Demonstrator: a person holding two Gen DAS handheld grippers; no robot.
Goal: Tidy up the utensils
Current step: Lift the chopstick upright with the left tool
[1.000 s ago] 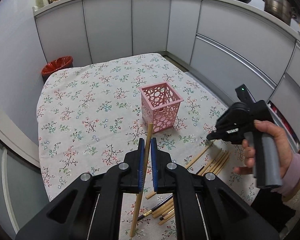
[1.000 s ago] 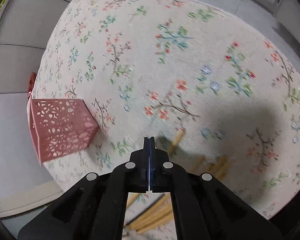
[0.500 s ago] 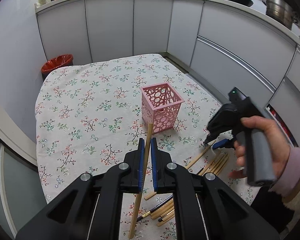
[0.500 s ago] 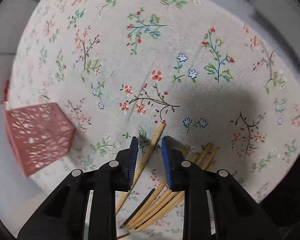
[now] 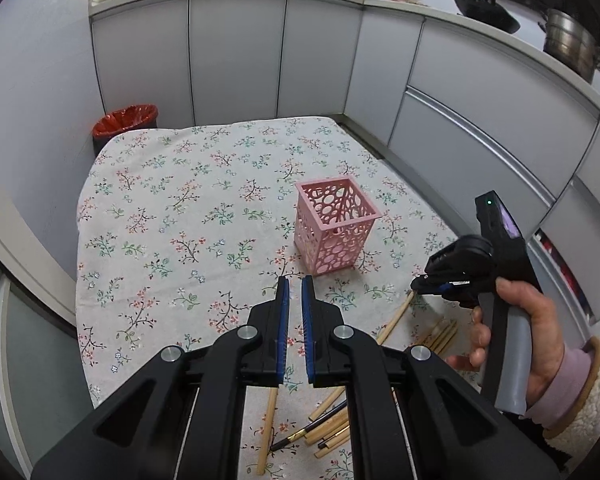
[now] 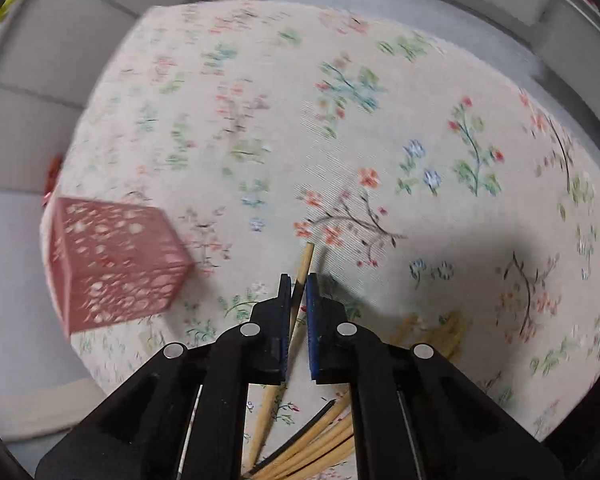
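Kitchen corner, grey cabinet fronts (image 5: 236,52), red bin (image 5: 126,120) behind. My worktop (image 5: 160,216) under floral cloth: soft, likely grippy, may ruck.

Chopsticks: thin, stiff, light, round; I judge them prone to rolling and pivoting in pads. Loose pile (image 6: 324,440) lies at near edge. Pink holder (image 5: 336,226) upright mid-worktop, light, tips easily.

My left tool (image 5: 294,300): jaws near-closed on one chopstick (image 5: 268,420), held mid-shaft.

My right tool (image 6: 298,300): jaws closing on another chopstick (image 6: 306,260) near its upper end; mid-shaft hold safer.

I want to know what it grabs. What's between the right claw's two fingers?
A bamboo chopstick runs between the closing right claw, seen in the right wrist view.
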